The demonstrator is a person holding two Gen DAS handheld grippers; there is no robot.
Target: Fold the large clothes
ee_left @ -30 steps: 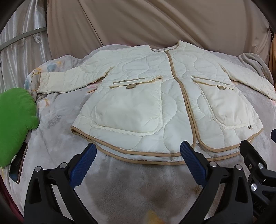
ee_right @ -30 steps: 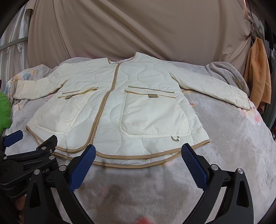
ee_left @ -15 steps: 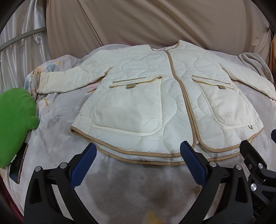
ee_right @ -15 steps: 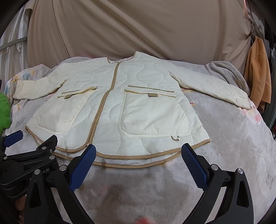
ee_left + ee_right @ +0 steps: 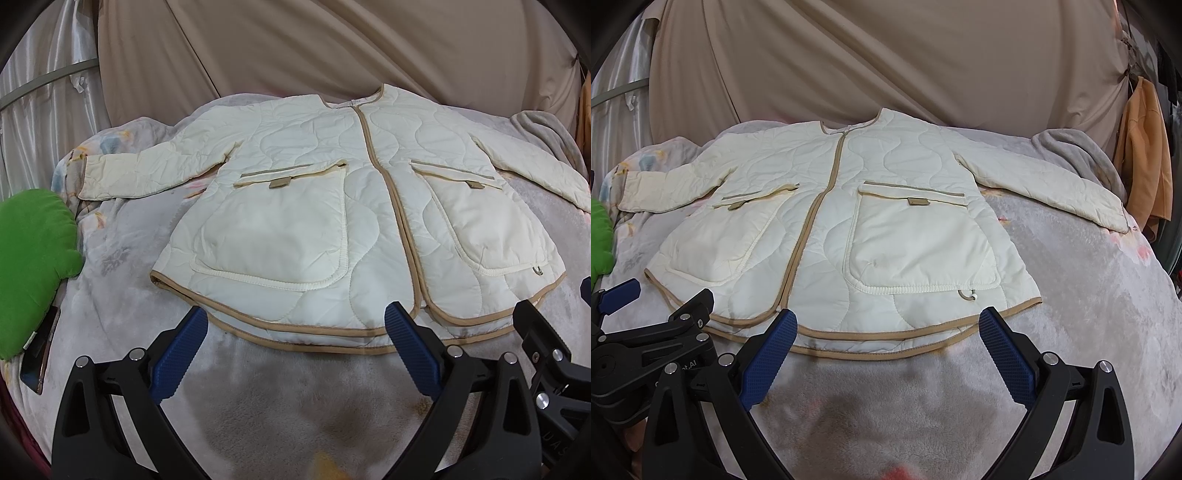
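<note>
A cream quilted jacket [image 5: 317,206] [image 5: 827,221] with tan trim lies flat and front up on a grey blanket, both sleeves spread outward. Two large patch pockets face up. My left gripper [image 5: 295,328] hovers just short of the hem, left of the front opening, open and holding nothing. My right gripper [image 5: 888,332] hovers at the hem below the right pocket, open as well. The left tool's black frame [image 5: 653,343] shows at the lower left of the right wrist view.
A grey plush blanket [image 5: 1089,295] covers the bed. A green cushion [image 5: 29,266] and a phone [image 5: 40,354] lie at the left edge. A beige curtain [image 5: 886,55] hangs behind. An orange garment [image 5: 1145,155] hangs at the right. Bunched grey blanket [image 5: 1071,147] sits by the right sleeve.
Both views have shifted very slightly; the jacket lies as before and both grippers stay open at the hem.
</note>
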